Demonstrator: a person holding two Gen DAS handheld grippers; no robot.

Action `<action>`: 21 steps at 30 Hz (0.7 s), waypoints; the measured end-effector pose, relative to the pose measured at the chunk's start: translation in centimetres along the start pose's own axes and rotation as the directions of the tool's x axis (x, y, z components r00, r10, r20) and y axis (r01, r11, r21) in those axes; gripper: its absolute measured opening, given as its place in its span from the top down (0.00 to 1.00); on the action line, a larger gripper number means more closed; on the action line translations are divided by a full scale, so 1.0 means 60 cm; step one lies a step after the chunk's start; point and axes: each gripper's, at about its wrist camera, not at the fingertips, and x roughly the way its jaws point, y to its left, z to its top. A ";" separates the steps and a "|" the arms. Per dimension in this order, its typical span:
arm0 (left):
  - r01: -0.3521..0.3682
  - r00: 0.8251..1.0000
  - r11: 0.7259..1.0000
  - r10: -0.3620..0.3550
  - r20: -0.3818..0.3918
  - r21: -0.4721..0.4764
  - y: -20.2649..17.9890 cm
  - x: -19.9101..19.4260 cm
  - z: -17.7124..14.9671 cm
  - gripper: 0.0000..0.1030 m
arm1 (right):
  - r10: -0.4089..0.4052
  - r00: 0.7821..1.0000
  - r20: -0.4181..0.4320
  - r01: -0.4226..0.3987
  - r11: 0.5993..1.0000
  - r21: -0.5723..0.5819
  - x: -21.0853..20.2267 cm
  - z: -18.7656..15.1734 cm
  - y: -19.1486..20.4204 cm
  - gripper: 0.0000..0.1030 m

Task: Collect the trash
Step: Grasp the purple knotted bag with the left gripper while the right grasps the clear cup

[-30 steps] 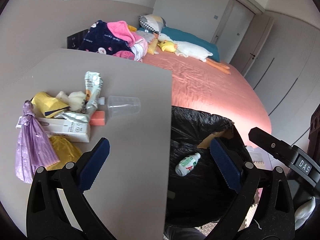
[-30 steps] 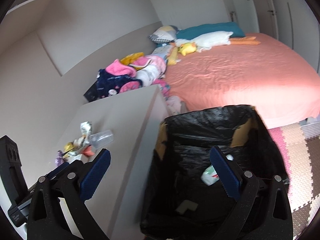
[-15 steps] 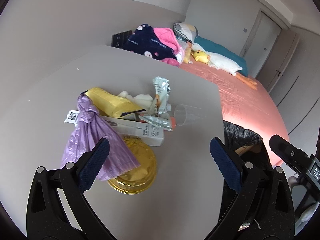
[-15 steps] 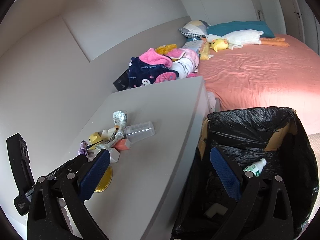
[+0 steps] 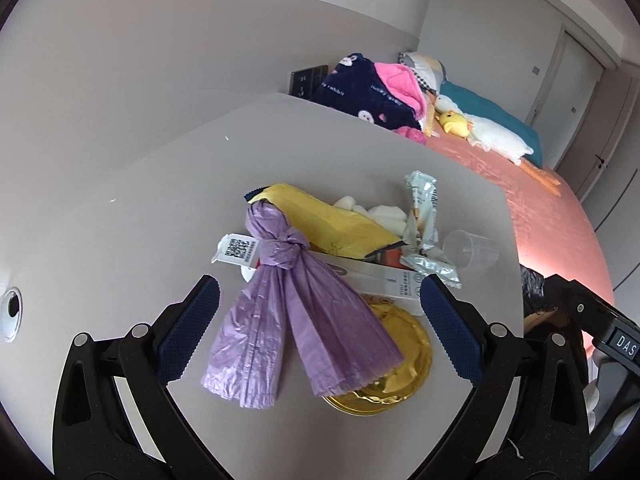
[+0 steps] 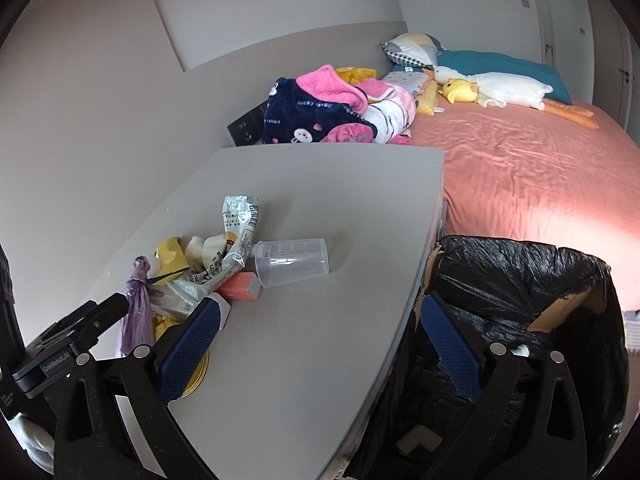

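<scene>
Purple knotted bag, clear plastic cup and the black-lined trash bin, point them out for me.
purple knotted bag (image 5: 298, 316), left wrist view, on its pleated body below the knot.
clear plastic cup (image 6: 294, 262), right wrist view, on its side wall.
black-lined trash bin (image 6: 520, 268), right wrist view, on the liner's far rim.

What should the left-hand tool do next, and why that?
Probably ease the left gripper down and close on the knotted purple bag. Its jaws are open and empty, the bag lies right between them on top of the pile, and the black-lined bin waits beside the table.
</scene>
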 end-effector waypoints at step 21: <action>-0.086 0.993 0.995 0.082 -0.081 -0.047 0.054 0.089 0.027 0.46 | -0.101 0.989 -0.112 0.091 0.992 -0.092 0.155 0.043 0.033 0.03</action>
